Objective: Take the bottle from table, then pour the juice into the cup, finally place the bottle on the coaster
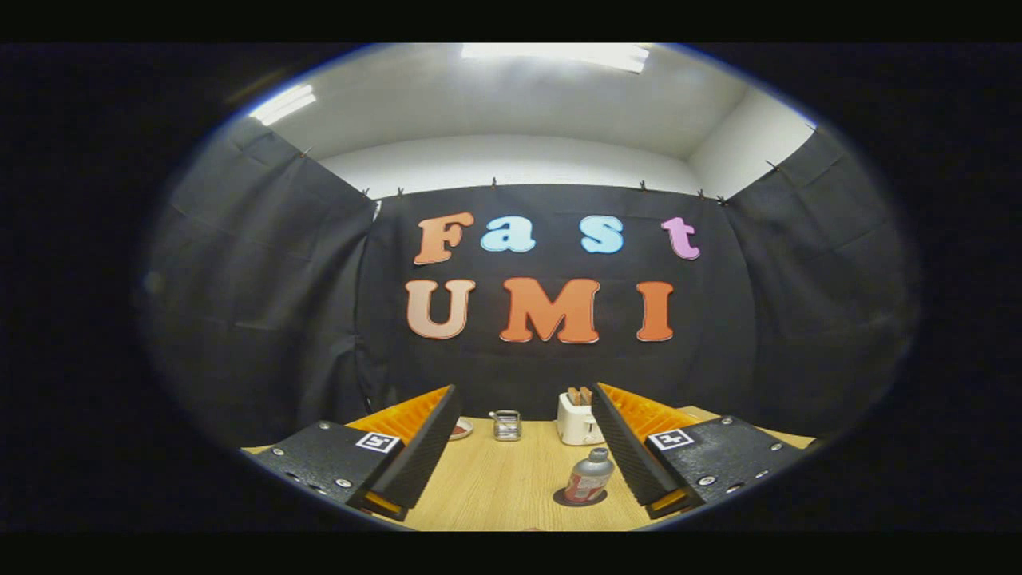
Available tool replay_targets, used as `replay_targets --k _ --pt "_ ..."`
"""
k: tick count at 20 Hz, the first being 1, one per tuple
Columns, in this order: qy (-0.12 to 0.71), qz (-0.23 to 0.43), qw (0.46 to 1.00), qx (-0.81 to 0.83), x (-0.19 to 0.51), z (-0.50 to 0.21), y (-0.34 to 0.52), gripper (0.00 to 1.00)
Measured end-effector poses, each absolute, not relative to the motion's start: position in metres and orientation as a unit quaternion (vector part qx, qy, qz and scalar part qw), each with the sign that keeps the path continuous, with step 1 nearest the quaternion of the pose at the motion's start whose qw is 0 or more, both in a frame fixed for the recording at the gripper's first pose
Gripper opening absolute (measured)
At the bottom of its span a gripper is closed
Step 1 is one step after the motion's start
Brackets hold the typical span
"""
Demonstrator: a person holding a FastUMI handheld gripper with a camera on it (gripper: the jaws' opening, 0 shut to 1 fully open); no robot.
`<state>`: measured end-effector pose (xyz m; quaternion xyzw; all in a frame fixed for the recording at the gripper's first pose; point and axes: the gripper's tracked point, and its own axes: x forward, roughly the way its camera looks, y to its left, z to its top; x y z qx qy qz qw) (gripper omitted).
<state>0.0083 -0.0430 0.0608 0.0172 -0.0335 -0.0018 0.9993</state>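
My gripper (519, 471) hung above the table (495, 487) with its fingers wide apart and nothing between the pads. The bottle (589, 477) stood upright on a dark round coaster (580, 497), between the fingers and close beside the right finger at about four o'clock from the gap's middle, not touching it as far as I could tell. Beyond the fingers, toward twelve o'clock, a small clear cup (505, 425) sat near the table's far edge. At about eleven o'clock from the cup, partly hidden by my left finger, lay a small plate (461, 430). At one o'clock, a white toaster (578, 418) with bread in its slots stood just behind the right finger's tip.
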Motion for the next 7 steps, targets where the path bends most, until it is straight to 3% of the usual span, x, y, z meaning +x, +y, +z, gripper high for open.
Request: replay_targets --k 7 --pt "-0.053 0.02 0.998 0.019 0.004 0.079 -0.03 0.97"
